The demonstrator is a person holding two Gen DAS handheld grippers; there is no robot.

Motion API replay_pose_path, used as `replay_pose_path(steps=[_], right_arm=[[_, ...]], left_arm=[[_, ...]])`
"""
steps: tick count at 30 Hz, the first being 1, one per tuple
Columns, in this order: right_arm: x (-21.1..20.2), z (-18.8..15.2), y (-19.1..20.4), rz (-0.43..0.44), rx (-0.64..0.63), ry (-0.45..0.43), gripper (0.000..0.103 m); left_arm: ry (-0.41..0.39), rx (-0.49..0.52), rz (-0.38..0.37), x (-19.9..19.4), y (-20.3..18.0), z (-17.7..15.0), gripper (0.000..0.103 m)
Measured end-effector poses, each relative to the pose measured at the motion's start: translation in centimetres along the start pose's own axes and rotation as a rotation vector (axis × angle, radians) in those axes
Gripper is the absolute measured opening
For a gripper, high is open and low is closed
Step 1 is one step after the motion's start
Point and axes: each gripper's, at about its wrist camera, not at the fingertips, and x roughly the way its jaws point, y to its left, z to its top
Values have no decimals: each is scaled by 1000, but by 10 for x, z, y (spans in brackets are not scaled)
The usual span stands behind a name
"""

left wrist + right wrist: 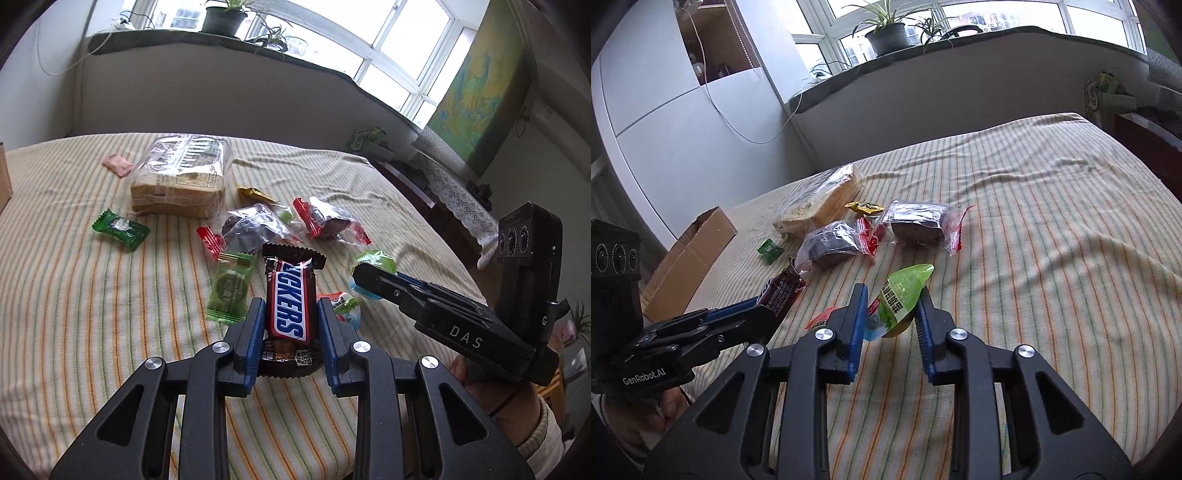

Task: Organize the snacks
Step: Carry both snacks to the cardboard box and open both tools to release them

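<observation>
My left gripper (291, 308) is shut on a brown Snickers bar (289, 295), its blue pads pressing both long sides; the bar lies lengthwise between them, just above the striped bedspread (92, 314). In the right wrist view the left gripper (768, 308) comes in from the left with the bar's brown end (785, 288) sticking out. My right gripper (892, 306) is shut on a green-lidded jelly cup (899, 299), tilted between its pads. From the left wrist view the right gripper (360, 275) shows side-on, with the cup's green top (376, 260) at its tip.
Loose on the bedspread: a bread loaf bag (181, 175), two red-edged cake packs (328, 218) (251, 229), green candies (120, 229) (229, 291), another jelly cup (345, 308), a yellow sachet (255, 194). A cardboard box (690, 258) stands at the left. Bed edge and furniture lie to the right.
</observation>
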Motion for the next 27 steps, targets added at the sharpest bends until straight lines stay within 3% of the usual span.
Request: replay_pose_path(steps=[10, 21, 27], right_arm=[[-18, 1, 5, -14, 12, -47, 27], [-77, 28, 71, -38, -106, -184, 27], [-84, 30, 110, -43, -173, -187, 27]], left_arm=[[-41, 10, -20, -15, -9, 3, 27], [-239, 82, 9, -100, -13, 16, 27], [-320, 51, 15, -136, 4, 11, 27]])
